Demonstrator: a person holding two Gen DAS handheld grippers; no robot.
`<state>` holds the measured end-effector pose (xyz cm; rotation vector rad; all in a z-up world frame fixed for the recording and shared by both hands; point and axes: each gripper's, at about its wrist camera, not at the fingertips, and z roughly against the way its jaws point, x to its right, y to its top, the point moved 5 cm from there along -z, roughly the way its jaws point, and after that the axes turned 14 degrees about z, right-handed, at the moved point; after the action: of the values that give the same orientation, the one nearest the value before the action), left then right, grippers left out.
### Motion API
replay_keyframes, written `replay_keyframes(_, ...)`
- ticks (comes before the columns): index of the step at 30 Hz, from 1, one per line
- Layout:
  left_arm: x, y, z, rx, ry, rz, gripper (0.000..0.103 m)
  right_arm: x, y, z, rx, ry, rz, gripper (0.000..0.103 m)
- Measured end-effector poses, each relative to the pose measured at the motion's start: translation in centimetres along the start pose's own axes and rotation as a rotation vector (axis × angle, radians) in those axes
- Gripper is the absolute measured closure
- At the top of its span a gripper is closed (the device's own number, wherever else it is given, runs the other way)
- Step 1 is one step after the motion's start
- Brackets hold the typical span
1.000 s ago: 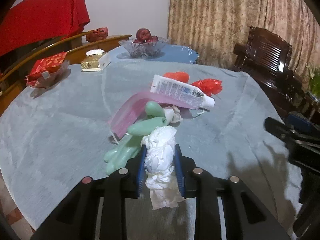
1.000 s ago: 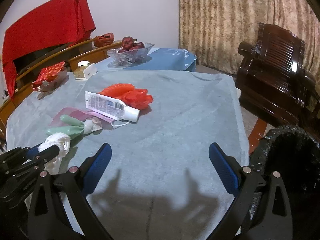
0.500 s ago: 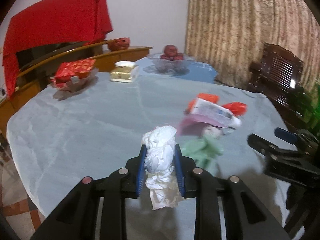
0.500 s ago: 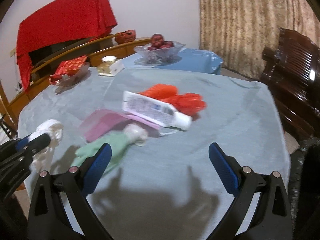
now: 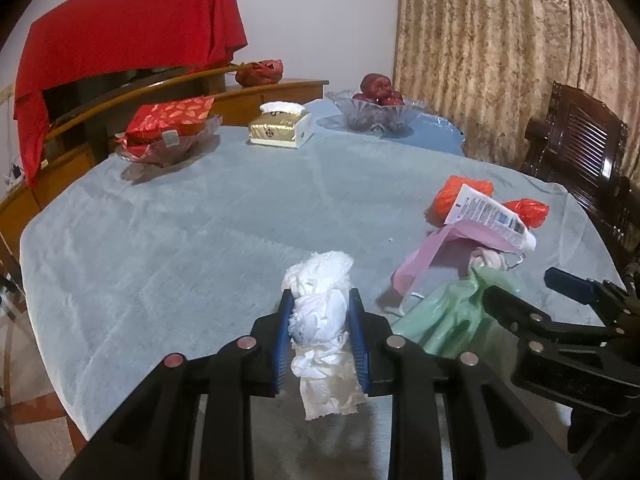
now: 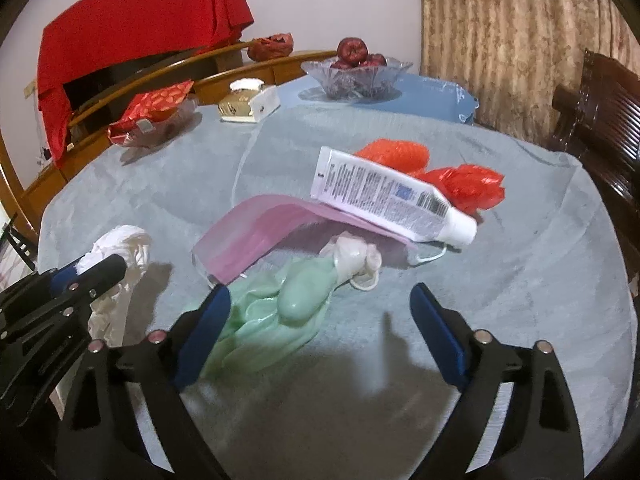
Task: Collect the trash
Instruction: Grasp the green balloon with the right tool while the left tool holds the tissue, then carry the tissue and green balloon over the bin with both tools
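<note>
In the left wrist view, the left claw (image 5: 322,330) is clamped on a crumpled white tissue (image 5: 320,312), its blue pads pressing both sides; the wad's long axis runs along the fingers, a bunched head poking out forward and a flatter, yellowish tail hanging back toward the camera. Right of it lies a limp green glove (image 5: 452,316), then a pink mask (image 5: 436,252) under a white tube (image 5: 488,216) whose cap end points right, with red bags (image 5: 460,196) behind. The right claw enters at the right edge. All of it rests on a desk (image 5: 200,232) covered in grey-blue cloth; at its far side stand a tissue box (image 5: 280,130), a glass bowl (image 5: 376,114) of red fruit and a red packet (image 5: 172,120), before a red drape (image 5: 120,36) and a beige curtain (image 5: 512,52). In the right wrist view, the right claw (image 6: 320,320) stands wide and holds nothing, though its jaws have just been closing a little; the glove (image 6: 296,300) lies between its tips, fingers toward the camera, its knotted pale cuff pointing away toward the tube (image 6: 388,196). The tube lies slantwise on the mask (image 6: 256,236), cap to the lower right. The left claw (image 6: 100,268) with the tissue (image 6: 128,244) shows at the left edge.
</note>
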<state>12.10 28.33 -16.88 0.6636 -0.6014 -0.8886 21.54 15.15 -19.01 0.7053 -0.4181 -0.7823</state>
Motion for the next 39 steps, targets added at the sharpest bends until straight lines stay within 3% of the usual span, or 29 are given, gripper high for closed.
replay_keyframes(7, -1.2, 0.4, -0.7, -0.004, 0.011, 0.006, 0.076, -1.0, -0.3, -2.5, -0.073, 0.056, -0.036, 0.037)
replay_keyframes(14, -1.8, 0.5, -0.7, -0.015, 0.017, 0.026, 0.076, -2.0, 0.0, -3.1, -0.092, 0.124, -0.015, 0.068)
replay_keyframes(19, -1.1, 0.4, -0.3, -0.016, 0.001, 0.021, 0.076, -1.2, -0.1, -2.0, -0.091, 0.143, -0.014, 0.084)
replay_keyframes(30, 2.9, -0.1, 1.3, -0.014, -0.068, -0.017, 0.076, 2.0, -1.6, 3.7, -0.043, 0.101, 0.033, 0.091)
replay_keyframes(39, 9.0, -0.8, 3.1, -0.012, -0.172, -0.076, 0.076, 6.5, -2.6, 9.8, 0.022, 0.024, 0.023, 0.091)
